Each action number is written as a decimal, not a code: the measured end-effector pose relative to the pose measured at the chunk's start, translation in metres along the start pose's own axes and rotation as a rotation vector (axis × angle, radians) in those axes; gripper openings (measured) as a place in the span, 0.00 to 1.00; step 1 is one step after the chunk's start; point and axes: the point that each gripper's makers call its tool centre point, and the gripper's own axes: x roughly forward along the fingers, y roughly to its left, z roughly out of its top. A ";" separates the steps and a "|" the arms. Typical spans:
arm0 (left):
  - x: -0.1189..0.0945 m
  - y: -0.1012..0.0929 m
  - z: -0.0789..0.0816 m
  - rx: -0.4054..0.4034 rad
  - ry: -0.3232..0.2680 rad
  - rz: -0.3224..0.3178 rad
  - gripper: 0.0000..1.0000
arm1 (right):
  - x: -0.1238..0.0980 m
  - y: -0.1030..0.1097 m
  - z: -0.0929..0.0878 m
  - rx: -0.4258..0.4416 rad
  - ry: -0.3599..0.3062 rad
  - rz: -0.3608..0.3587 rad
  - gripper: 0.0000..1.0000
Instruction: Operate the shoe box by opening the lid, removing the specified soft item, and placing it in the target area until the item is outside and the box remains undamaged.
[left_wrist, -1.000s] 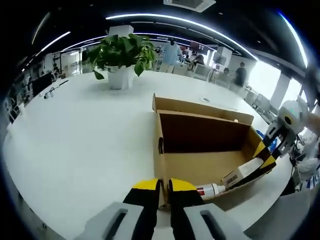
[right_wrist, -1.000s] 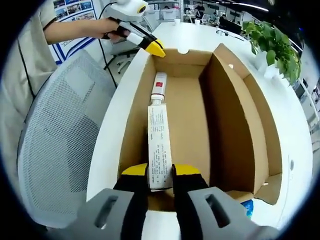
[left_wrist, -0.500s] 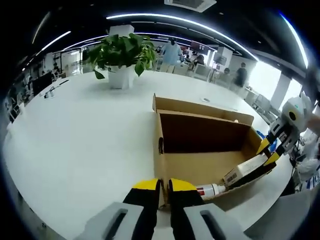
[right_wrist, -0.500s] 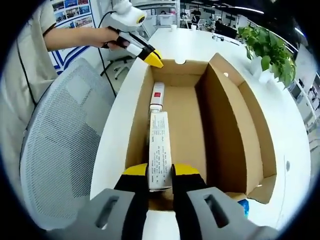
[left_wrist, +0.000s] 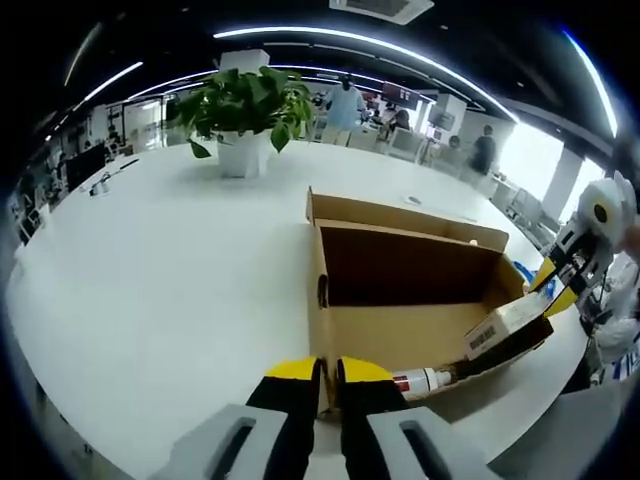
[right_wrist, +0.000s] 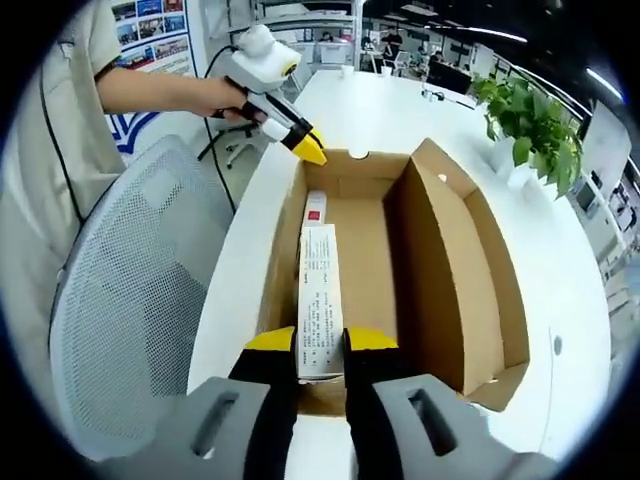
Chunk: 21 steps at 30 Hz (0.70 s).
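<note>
The right gripper (right_wrist: 320, 345) has its yellow-tipped jaws clamped on the crimped end of a white tube (right_wrist: 319, 300), its printed face up between the pads; in the left gripper view that same tube (left_wrist: 497, 335) slants up out of the box, its red-banded cap end (left_wrist: 418, 380) low near the front wall and its tail raised above the far rim. The left gripper (left_wrist: 318, 372) has its jaws pinched on the near end wall of the cardboard shoe box (left_wrist: 400, 300), pinning the box to the white table (left_wrist: 150, 290); seen from the right gripper view, the left gripper's yellow tips (right_wrist: 305, 148) bite the far rim. The lid (right_wrist: 470, 270) is already open, standing along one long side.

The step in hand looks like the lift-out: the tube is partly raised but its cap appears to be inside the box. To do it well, the right gripper should draw the tube up along its own length, clear of the walls, rather than dragging it across the rim; the grip should stay light, since a soft tube will buckle; the left gripper should hold firm without creasing the cardboard. A potted plant (left_wrist: 243, 110) stands well apart across the table; a mesh office chair (right_wrist: 130, 300) sits just beside the table edge.
</note>
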 end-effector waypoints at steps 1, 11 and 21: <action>0.000 0.000 0.000 -0.001 0.000 0.001 0.06 | -0.002 0.000 0.002 -0.002 -0.003 -0.001 0.14; 0.000 0.000 0.000 0.003 0.008 0.008 0.06 | -0.032 -0.007 0.019 -0.026 -0.041 -0.034 0.14; 0.000 0.001 0.001 0.012 0.013 0.027 0.06 | -0.068 -0.016 0.026 -0.012 -0.087 -0.075 0.14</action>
